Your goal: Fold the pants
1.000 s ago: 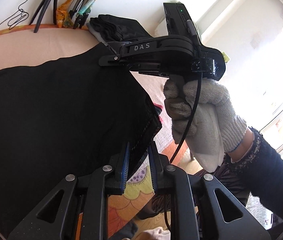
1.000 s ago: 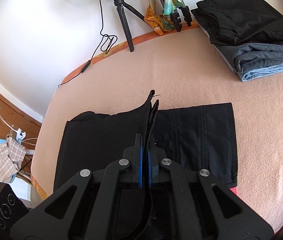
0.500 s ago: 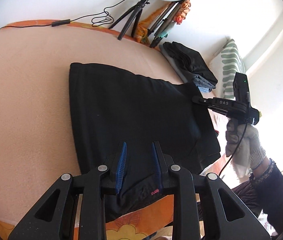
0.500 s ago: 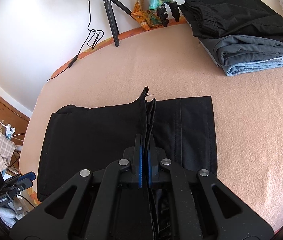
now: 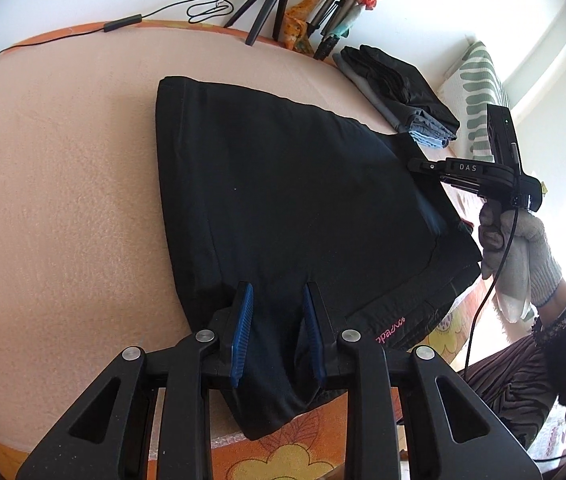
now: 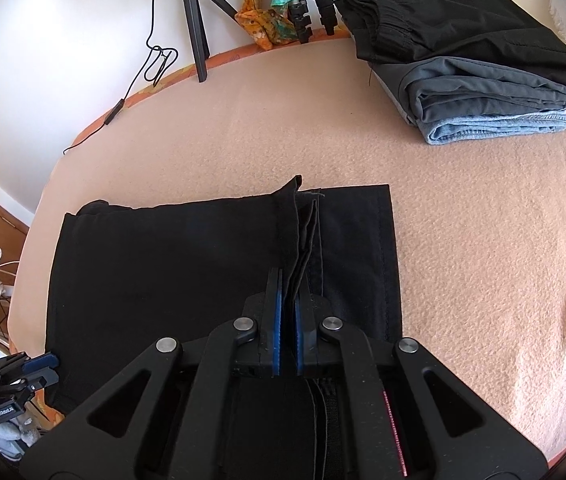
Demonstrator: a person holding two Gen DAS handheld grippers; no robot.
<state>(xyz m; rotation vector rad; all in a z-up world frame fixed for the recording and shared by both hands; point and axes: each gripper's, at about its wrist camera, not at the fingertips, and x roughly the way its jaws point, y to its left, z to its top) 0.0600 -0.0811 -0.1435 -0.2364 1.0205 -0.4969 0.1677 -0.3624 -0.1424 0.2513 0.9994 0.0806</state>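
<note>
The black pants (image 5: 291, 200) are lying part-folded on the peach blanket (image 5: 63, 200). At their near-left corner the left gripper (image 5: 277, 330) is standing parted around a loose hanging fold, not clamping it; that corner is likely sagging off the edge. To the right, the right gripper (image 6: 287, 322) is pinching the doubled hem layers; a slipping layer would be skewing the fold.

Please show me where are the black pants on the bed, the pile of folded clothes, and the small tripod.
black pants (image 5: 283, 184), left wrist view, middle of the flat cloth.
pile of folded clothes (image 6: 483, 76), right wrist view, grey middle layer.
small tripod (image 6: 194, 28), right wrist view, its front leg.
</note>
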